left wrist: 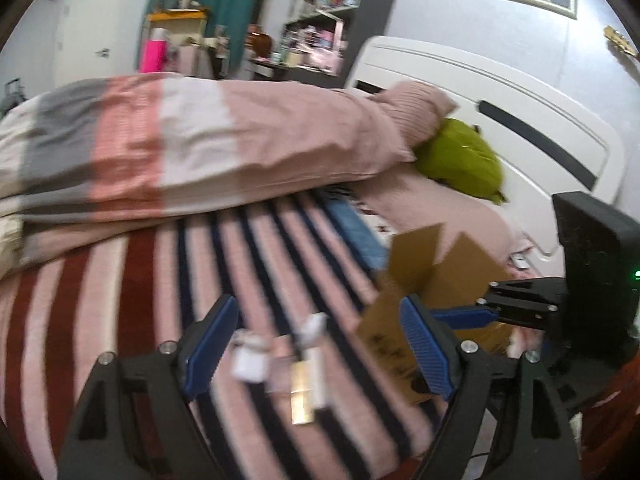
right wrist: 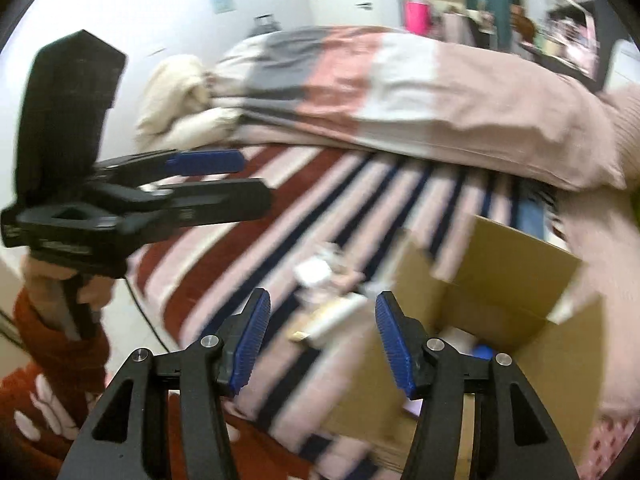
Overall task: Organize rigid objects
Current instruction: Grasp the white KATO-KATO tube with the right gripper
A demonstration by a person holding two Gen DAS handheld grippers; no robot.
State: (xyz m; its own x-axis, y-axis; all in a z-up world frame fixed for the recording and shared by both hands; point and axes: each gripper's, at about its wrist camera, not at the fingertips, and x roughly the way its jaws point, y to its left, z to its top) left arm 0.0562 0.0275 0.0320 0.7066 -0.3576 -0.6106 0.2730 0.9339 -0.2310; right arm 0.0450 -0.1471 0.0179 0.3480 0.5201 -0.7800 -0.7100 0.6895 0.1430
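Several small rigid items lie on the striped bedspread: a white box (left wrist: pixel 249 364), a clear piece (left wrist: pixel 280 376), a gold and white bar (left wrist: pixel 304 396) and a white item (left wrist: pixel 314 330). They are blurred. My left gripper (left wrist: pixel 320 348) is open and empty just above them. An open cardboard box (left wrist: pixel 420 300) stands to their right. My right gripper (right wrist: pixel 320 344) is open and empty, between the same items (right wrist: pixel 328 316) and the cardboard box (right wrist: pixel 500 320). The right gripper (left wrist: pixel 476 316) shows over the box in the left view; the left gripper (right wrist: pixel 216 180) shows at left in the right view.
A folded pink, white and grey duvet (left wrist: pixel 180 148) lies across the bed behind the items. A green cushion (left wrist: pixel 460 160) leans on the white headboard (left wrist: pixel 520 112). The bed edge and floor (right wrist: pixel 132 320) are near me. Something blue (right wrist: pixel 484 352) lies inside the box.
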